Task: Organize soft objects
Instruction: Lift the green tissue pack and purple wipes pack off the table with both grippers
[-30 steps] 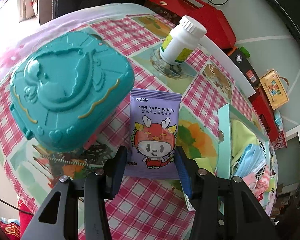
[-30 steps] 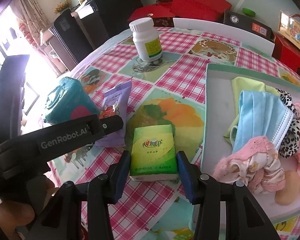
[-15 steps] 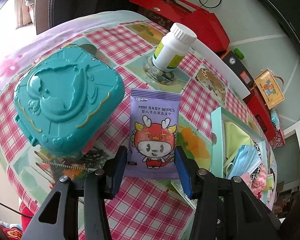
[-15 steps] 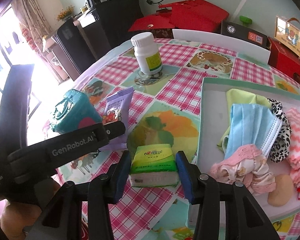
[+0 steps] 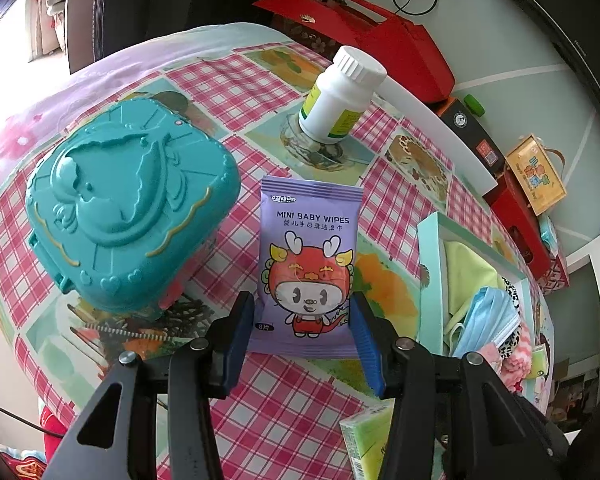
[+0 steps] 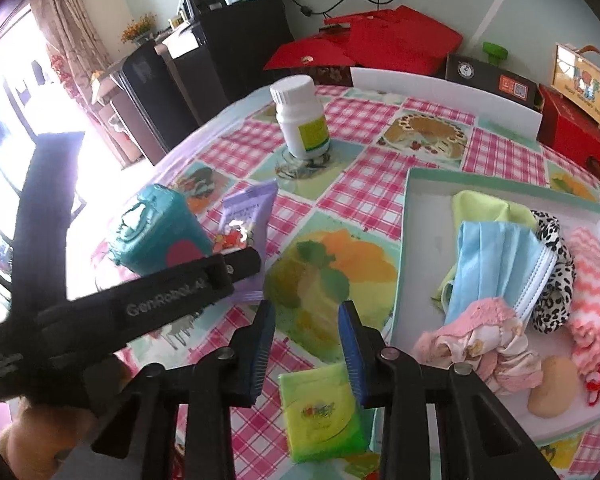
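Gripping the purple baby wipes pack (image 5: 306, 264) by its sides, the left gripper (image 5: 304, 320) holds it above the checked tablecloth (image 5: 292, 408). Right gripper (image 6: 306, 330) jaws are closing on nothing; the green tissue pack (image 6: 324, 412) lies below them, beside the tray (image 6: 404, 248).

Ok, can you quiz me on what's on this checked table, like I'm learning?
1. True or false: the white plastic bottle lies on its side.
2. Fill in: the blue face mask lies in the teal-rimmed ___.
3. What sits between the left tool's fingers? A) teal plastic case B) purple baby-wipes packet C) white plastic bottle
Key: 1 false, it stands upright; 2 tray; 3 B.
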`<move>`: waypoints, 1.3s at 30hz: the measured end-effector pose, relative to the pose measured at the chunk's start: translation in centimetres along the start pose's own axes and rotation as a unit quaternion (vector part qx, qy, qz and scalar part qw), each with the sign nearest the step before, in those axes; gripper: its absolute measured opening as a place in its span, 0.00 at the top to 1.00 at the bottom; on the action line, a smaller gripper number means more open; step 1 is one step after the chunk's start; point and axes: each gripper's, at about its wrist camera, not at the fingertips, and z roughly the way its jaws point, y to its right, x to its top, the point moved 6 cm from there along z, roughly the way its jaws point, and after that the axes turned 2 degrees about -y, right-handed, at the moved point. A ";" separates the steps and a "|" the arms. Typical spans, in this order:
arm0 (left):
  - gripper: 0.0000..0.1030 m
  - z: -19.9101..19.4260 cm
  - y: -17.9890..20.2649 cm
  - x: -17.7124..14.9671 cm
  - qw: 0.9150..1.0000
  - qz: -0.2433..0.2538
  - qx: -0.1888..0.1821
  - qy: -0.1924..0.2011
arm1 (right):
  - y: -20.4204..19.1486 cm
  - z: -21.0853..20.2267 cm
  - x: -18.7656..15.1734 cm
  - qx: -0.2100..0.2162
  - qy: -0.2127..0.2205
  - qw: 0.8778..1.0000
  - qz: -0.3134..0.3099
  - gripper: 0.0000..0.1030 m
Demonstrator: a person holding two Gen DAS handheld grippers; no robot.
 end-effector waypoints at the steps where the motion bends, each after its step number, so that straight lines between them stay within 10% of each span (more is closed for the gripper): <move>1: 0.51 0.1 0.0 0.0 1.000 0.000 0.000 -0.002 | 0.0 0.4 -0.2 0.000 -0.008 1.000 -0.001 0.65; 8: 0.51 0.2 -0.4 -1.1 0.999 0.014 0.010 -0.027 | -0.1 0.9 -1.8 -0.011 -0.046 0.999 -0.014 0.44; 39: 0.51 -2.0 -1.5 -2.7 0.999 0.011 -0.017 -0.042 | -1.1 0.8 -6.9 -0.044 -0.098 0.994 -0.008 0.40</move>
